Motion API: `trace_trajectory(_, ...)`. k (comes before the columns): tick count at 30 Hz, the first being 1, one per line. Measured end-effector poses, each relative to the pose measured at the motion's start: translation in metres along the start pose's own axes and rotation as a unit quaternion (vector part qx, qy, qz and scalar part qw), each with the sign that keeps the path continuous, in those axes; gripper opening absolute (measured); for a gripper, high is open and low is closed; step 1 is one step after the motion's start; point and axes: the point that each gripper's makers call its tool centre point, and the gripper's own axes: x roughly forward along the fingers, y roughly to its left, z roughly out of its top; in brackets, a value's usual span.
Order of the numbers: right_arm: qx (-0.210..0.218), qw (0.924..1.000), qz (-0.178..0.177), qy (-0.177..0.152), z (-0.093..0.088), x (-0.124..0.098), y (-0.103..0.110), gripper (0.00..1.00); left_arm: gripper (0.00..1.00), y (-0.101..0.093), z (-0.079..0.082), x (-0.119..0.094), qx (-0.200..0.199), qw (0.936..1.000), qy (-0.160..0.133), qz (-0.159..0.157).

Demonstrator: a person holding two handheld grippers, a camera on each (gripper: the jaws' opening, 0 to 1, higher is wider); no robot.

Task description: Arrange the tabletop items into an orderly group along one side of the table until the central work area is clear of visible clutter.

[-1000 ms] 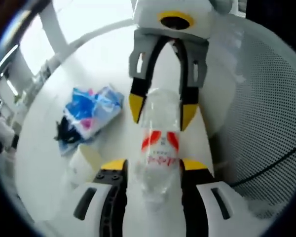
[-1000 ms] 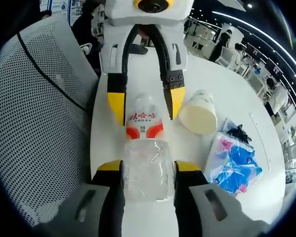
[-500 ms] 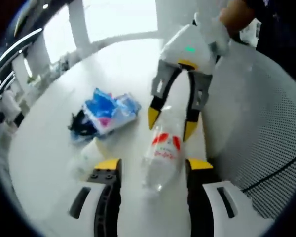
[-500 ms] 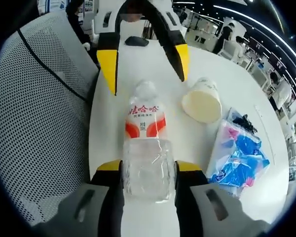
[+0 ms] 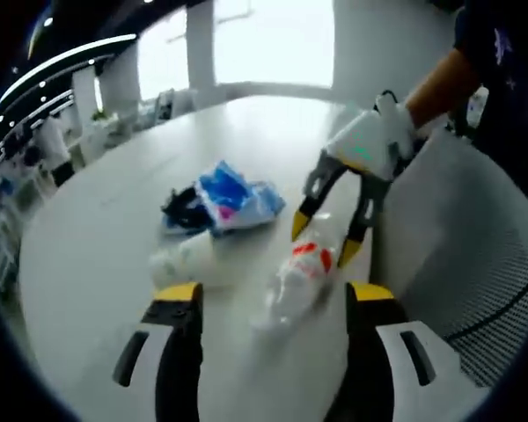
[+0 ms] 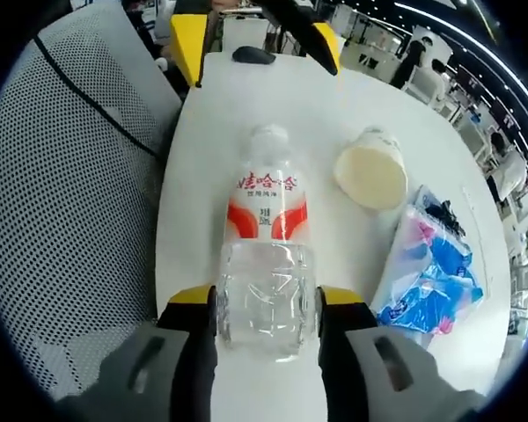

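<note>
My right hand-held gripper (image 6: 266, 308) clamps the base of a clear water bottle (image 6: 266, 264) lying on its side on the white desk (image 6: 290, 114), near the desk's edge beside a grey mesh chair back (image 6: 70, 193). My left hand-held gripper (image 5: 273, 303) stands wide apart and holds nothing, well back from the bottle's cap end. Beside the bottle lies a tipped paper cup (image 6: 371, 173), and just past it a blue and pink packet (image 6: 427, 277) with a small black thing (image 5: 183, 211) touching it.

left tongs (image 5: 268, 294) spread, right tongs (image 6: 266, 297) clamped
</note>
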Motion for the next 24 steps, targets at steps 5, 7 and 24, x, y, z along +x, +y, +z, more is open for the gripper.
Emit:
trace_trajectory(5,-0.003,0.9999,-0.003,-0.012,0.010,-0.001,0.000,0.49,0.70,0.000,-0.002,-0.005,-0.013,0.9998,-0.008,0.011)
trace_trajectory(7,0.000,0.9999,-0.001,-0.016,0.014,0.000,-0.001,0.49,0.73,0.001,-0.002,-0.008,-0.021,0.9995,-0.012,0.018)
trace_trajectory(24,0.017,0.9994,0.016,-0.027,0.045,0.020,-0.003,0.48,0.87,0.004,-0.007,-0.016,-0.065,0.9970,-0.023,0.035)
